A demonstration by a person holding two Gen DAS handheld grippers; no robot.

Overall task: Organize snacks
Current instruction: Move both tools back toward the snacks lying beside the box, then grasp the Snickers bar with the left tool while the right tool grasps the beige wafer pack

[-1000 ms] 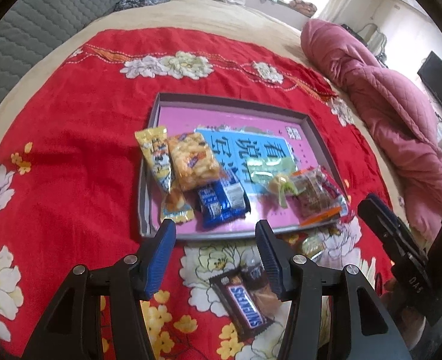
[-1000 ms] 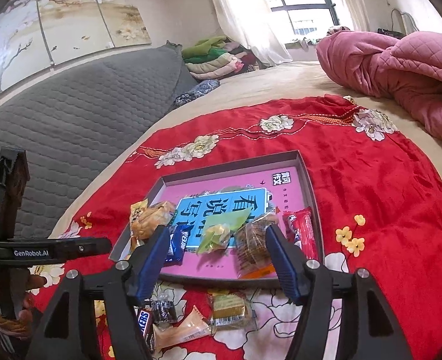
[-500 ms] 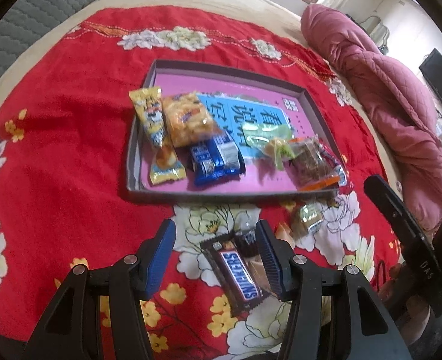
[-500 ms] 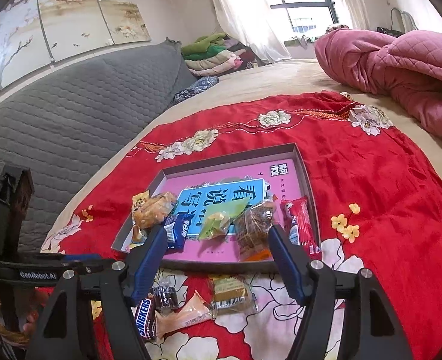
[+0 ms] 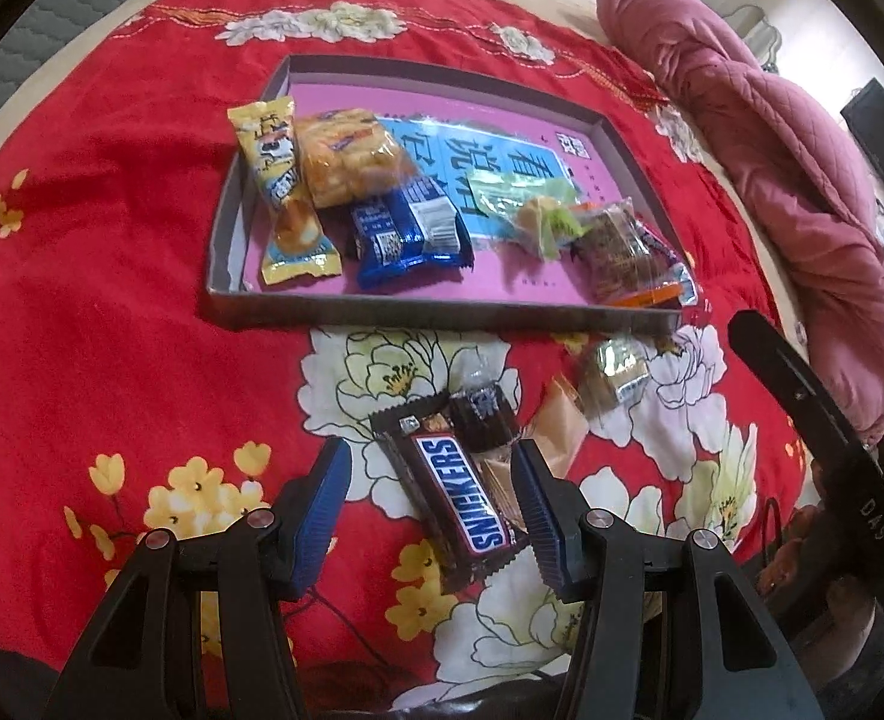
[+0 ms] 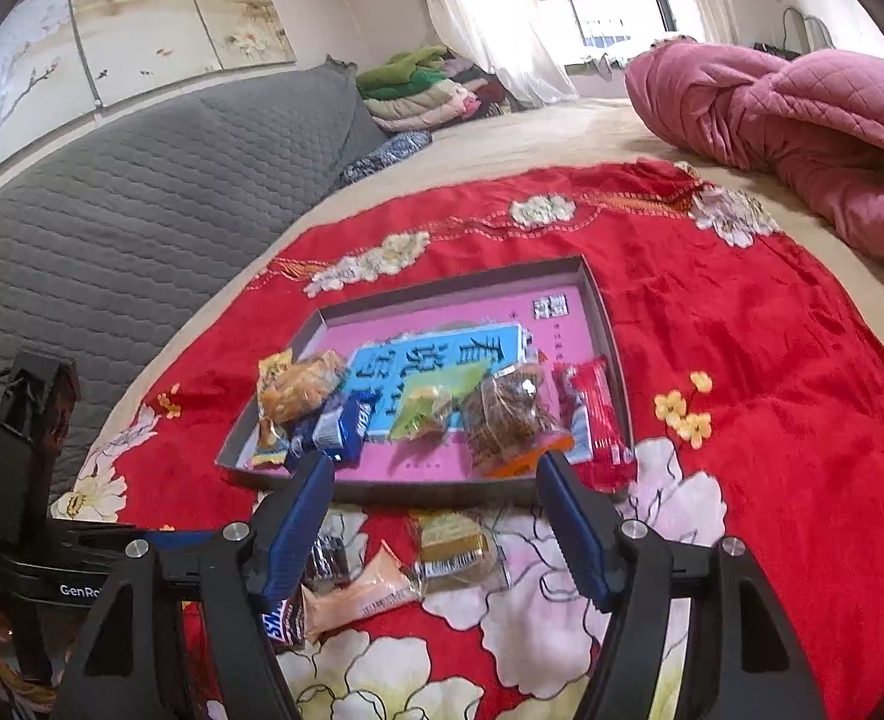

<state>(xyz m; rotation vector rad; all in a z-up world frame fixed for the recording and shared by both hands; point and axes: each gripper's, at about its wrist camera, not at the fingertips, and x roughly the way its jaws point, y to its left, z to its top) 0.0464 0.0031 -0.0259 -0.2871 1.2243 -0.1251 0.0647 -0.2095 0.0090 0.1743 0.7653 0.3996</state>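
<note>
Beside tray rim [image 5: 442,315]: bare red cloth [image 5: 100,312]

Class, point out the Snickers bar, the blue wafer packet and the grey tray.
Snickers bar [image 5: 457,495], left wrist view, on its blue lettering.
Blue wafer packet [image 5: 406,234], left wrist view, wrapper's middle.
Grey tray [image 5: 442,313], left wrist view, near wall.

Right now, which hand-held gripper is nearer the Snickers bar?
Left. The left hand-held gripper has the Snickers bar between its open fingers; the right hand-held gripper sits off to the bar's right, nearer the tray.
</note>
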